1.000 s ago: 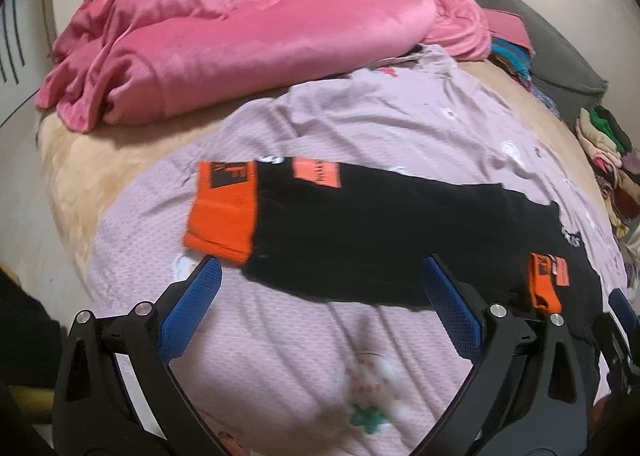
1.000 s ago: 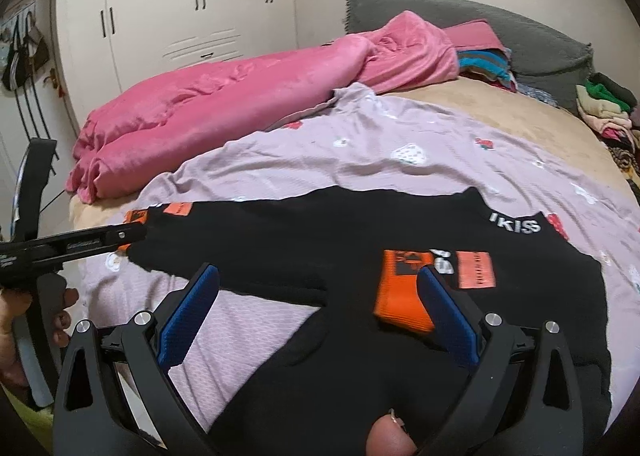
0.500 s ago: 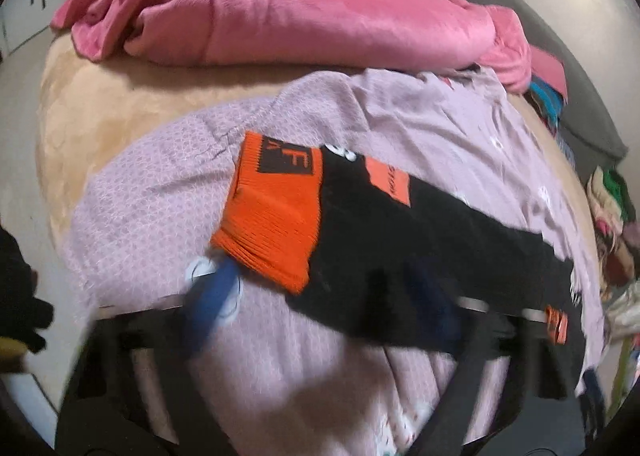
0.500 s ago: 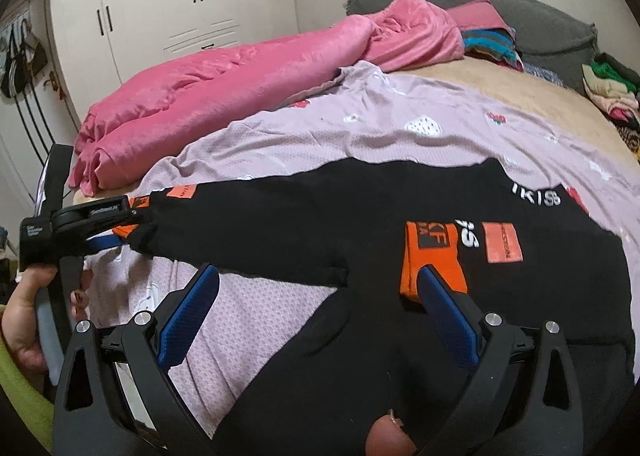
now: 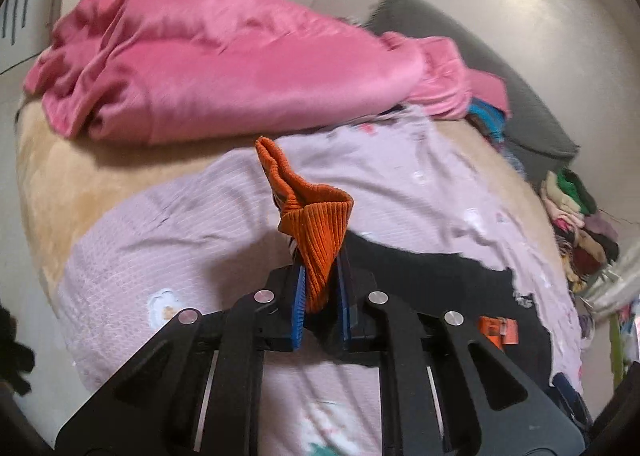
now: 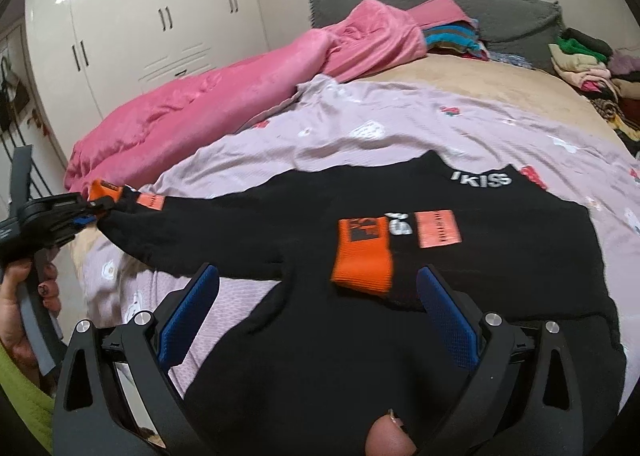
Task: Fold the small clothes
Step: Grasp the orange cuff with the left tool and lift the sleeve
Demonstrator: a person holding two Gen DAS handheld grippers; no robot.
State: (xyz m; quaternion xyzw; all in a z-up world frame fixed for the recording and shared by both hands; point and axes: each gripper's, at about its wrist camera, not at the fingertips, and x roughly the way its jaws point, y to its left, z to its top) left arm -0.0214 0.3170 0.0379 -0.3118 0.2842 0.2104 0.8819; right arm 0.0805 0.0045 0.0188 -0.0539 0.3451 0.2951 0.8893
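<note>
Left gripper (image 5: 320,296): jaws having just closed, now pinching the orange cuff (image 5: 316,224) of the black top (image 6: 400,256), which is lying spread on the lilac sheet (image 6: 360,128) over the bed. Right gripper (image 6: 320,308): jaws standing wide apart, hovering over the second cuff (image 6: 362,256), gripping nothing.

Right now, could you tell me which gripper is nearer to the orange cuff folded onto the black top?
Right. The right gripper hovers open just in front of that orange cuff; the left gripper grips the other cuff, out at the sleeve's end.
</note>
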